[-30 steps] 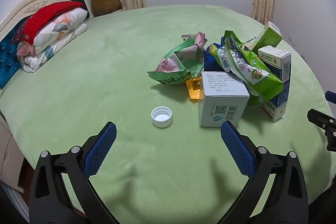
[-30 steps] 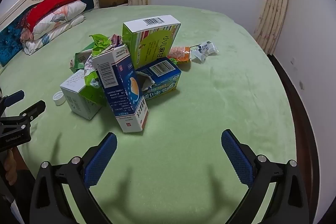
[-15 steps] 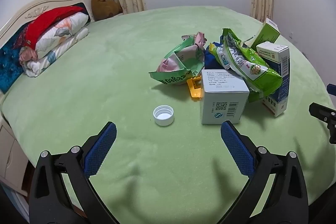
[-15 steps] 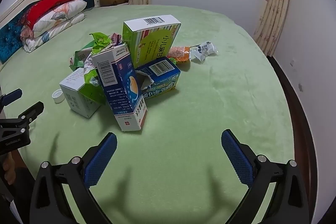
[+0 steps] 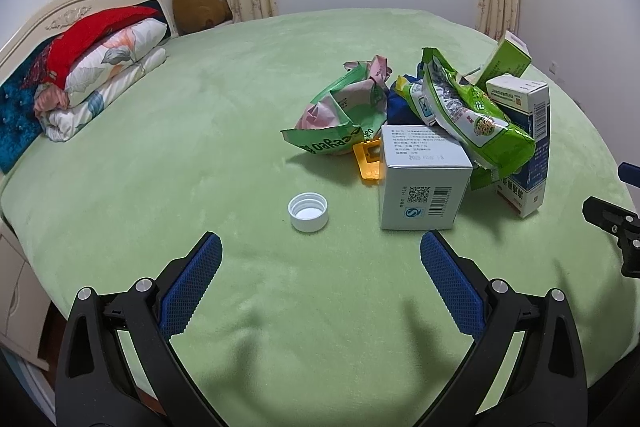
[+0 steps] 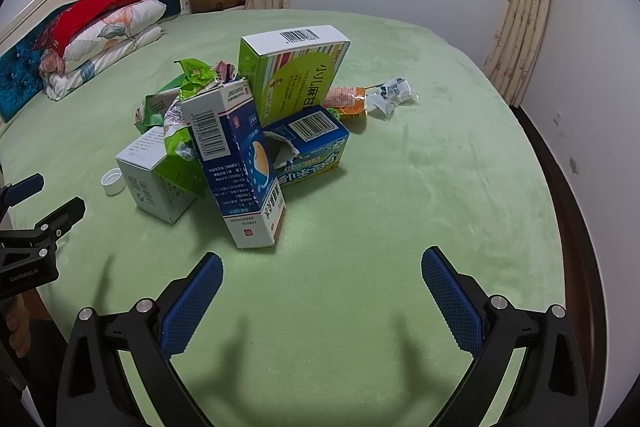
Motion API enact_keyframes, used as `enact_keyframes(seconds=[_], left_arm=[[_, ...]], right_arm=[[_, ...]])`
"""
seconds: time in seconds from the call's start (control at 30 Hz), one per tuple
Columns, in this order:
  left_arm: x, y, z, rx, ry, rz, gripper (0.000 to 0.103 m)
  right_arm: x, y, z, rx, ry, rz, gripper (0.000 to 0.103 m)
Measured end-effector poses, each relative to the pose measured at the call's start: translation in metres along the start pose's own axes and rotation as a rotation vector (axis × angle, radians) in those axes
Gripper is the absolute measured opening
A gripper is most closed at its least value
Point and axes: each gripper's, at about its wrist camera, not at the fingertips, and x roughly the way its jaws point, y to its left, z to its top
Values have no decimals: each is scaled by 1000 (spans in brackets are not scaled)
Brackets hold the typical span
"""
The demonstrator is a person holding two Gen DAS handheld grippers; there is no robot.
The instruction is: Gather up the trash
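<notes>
A heap of trash lies on the green bed cover (image 5: 200, 155). In the left wrist view a white bottle cap (image 5: 308, 212) sits just ahead of my open left gripper (image 5: 320, 267), beside a white box (image 5: 423, 182), a green snack bag (image 5: 472, 115) and a torn green wrapper (image 5: 340, 131). In the right wrist view a blue and white carton (image 6: 236, 163) leans on the heap, in front of my open right gripper (image 6: 322, 279). Behind it stand a green box (image 6: 296, 75) and a blue box (image 6: 312, 147). Both grippers hold nothing.
Pillows (image 5: 104, 67) and a headboard (image 5: 72, 11) lie at the far left, with a brown plush toy (image 5: 198, 5) in the corner. A crumpled clear wrapper (image 6: 392, 95) and an orange packet (image 6: 344, 99) lie behind the heap. The bed's edge (image 6: 560, 187) runs along the right.
Both grippers have drawn slightly back and lower, so the heap sits a little farther away. Nothing was picked up; both stay open.
</notes>
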Motion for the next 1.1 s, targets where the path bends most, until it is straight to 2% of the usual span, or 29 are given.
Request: enact_keyframes(seconds=[0.33,1.1], left_arm=[[0,0,-1,-17,2,-17,98],[-3,0,-3,-11,10,13,98]], right_arm=[[4,-1,-2,26,1,11,98],[4,7,2,-18,6,15,98]])
